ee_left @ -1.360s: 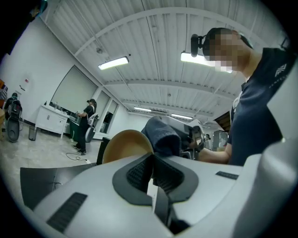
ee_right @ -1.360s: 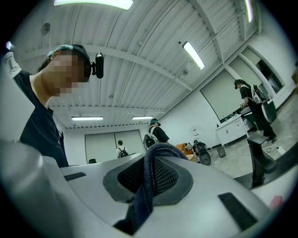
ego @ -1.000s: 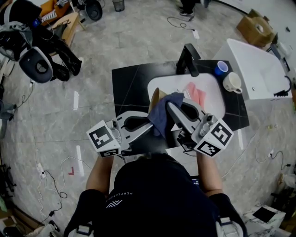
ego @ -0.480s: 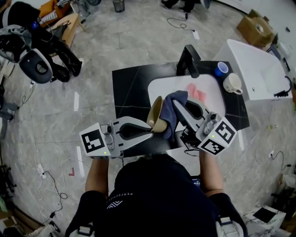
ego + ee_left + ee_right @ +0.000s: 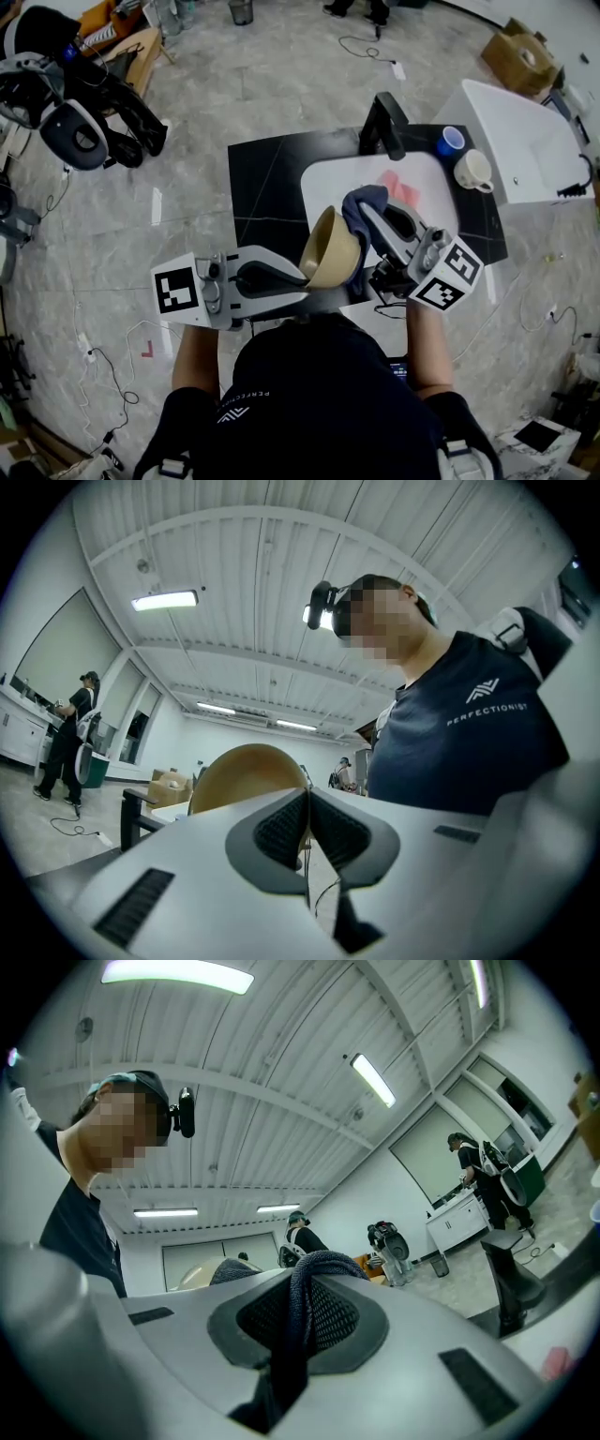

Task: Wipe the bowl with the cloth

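**Bowl meets cloth**

Our left gripper clamps the thin rim of the smooth, rounded tan bowl. Our right gripper pinches the soft, bunched dark-blue cloth at the bowl's edge, above the white sink.

The place looks like a robotics lab or workshop: loose cables trail over the grey tiled floor, gear is heaped at upper left, a cardboard box sits upper right, and strip lights line a ribbed ceiling.
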`<move>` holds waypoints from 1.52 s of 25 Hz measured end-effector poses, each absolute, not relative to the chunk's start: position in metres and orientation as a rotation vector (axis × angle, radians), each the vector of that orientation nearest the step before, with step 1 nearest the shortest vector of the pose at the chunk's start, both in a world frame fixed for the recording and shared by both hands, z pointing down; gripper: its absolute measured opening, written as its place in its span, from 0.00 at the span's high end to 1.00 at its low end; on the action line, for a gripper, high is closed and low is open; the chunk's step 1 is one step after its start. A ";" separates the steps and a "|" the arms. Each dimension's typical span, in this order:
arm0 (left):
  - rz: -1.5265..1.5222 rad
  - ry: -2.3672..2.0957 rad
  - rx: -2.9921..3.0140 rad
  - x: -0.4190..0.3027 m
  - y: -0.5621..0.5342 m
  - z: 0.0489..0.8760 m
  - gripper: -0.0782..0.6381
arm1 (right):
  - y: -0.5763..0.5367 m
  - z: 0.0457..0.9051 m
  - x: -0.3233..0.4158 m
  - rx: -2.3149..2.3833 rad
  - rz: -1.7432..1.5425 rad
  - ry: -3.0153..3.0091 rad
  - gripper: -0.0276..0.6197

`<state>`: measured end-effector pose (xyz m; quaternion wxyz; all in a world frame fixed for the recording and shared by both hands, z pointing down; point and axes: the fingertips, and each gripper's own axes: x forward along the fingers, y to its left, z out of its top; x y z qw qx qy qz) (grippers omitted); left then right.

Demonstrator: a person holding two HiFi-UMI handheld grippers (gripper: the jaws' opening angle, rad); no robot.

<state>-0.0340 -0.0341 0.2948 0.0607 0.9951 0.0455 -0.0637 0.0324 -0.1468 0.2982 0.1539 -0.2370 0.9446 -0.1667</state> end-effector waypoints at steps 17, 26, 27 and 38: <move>-0.545 -0.009 3.013 -0.042 -0.053 0.243 0.87 | -0.138 0.309 0.016 -0.622 -0.533 2.708 0.88; -0.548 -0.153 3.006 -0.035 -0.073 0.238 0.87 | -0.115 0.311 -0.004 -0.502 -0.490 2.771 0.88; -0.549 -0.165 3.001 -0.034 -0.075 0.238 0.87 | -0.113 0.311 -0.005 -0.493 -0.484 2.779 0.88; -0.451 -0.487 2.919 -0.031 -0.119 0.260 0.87 | -0.098 0.307 -0.010 -0.438 -0.429 2.823 0.88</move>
